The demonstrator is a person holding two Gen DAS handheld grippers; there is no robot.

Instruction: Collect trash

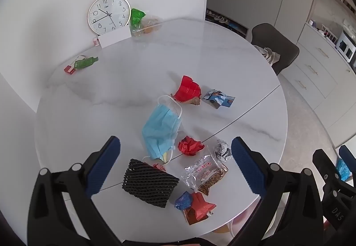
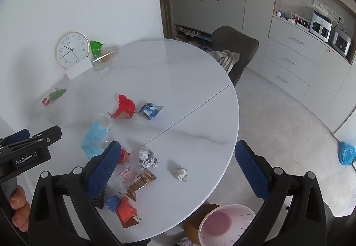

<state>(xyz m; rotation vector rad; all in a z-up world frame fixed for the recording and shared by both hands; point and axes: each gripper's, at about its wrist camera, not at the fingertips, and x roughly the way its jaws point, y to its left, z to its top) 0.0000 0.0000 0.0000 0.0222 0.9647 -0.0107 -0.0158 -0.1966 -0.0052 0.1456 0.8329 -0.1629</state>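
Below, my left claw (image 1: 175,168) stood wide open over the round white tabletop (image 1: 133,81), holding nothing. Between its blue pads lay most of the trash: a black foam net (image 1: 150,182) nearest the left pad, a clear snack bag (image 1: 205,173) beside it toward the right pad, and a crumpled silver wrapper (image 1: 222,149) just inside that pad. Ahead of the net lay a blue face mask (image 1: 162,128), with a red paper ball (image 1: 191,146) just to its right. Closer to me than the net sat a blue wrapper (image 1: 183,200) touching a red packet (image 1: 200,204). Farther ahead, a red cup-like wrapper (image 1: 188,90) and a blue printed pack (image 1: 218,99) lay side by side.

My right claw (image 2: 175,168) was equally wide and empty, hanging over the tabletop's near edge. A small crumpled white paper (image 2: 181,173) lay alone between its pads. Below the edge, toward the right pad, stood a pink bin (image 2: 227,222) on the floor. Far beyond both claws, a clock (image 1: 109,14) leaned against the wall.
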